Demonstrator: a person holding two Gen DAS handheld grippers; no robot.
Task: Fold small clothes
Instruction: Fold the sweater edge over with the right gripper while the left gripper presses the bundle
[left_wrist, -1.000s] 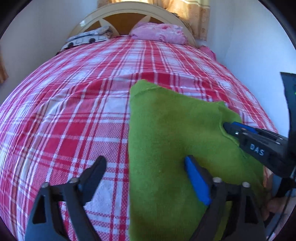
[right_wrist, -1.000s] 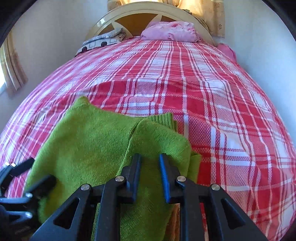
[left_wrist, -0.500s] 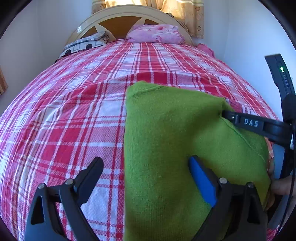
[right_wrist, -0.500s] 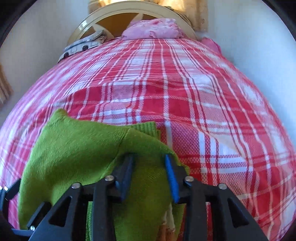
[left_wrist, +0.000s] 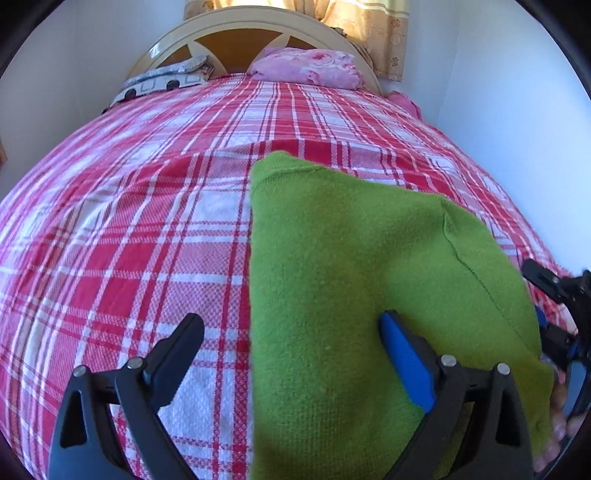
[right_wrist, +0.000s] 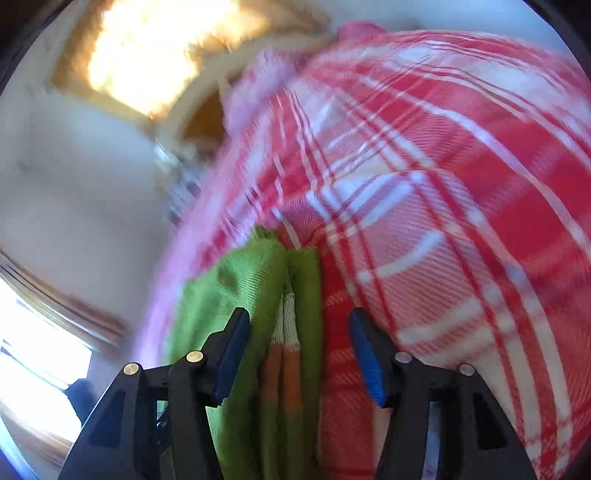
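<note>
A: Where's the sweater (left_wrist: 354, 280)?
B: Folded on the bed (left_wrist: 140, 236), near right side, its left edge straight.
A: Your left tool (left_wrist: 291, 343)?
B: Wide apart, straddling that edge, gripping nothing.
A: And your right tool (right_wrist: 299, 343)?
B: Jaws opening; the sweater's edge lies between them, pads clear. The view is blurred.

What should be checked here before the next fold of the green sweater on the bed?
1. Green sweater lies flat on the bedspread: ok in the left wrist view.
2. Left gripper open, one finger over the sweater: ok.
3. Right gripper let go: jaws opening, folded edge between them, pads not pressing: ok.
4. Right-side edges aligned: cannot tell, the right wrist view is blurred.
5. Orange-striped part tucked in: not ok, it shows at the edge.
</note>
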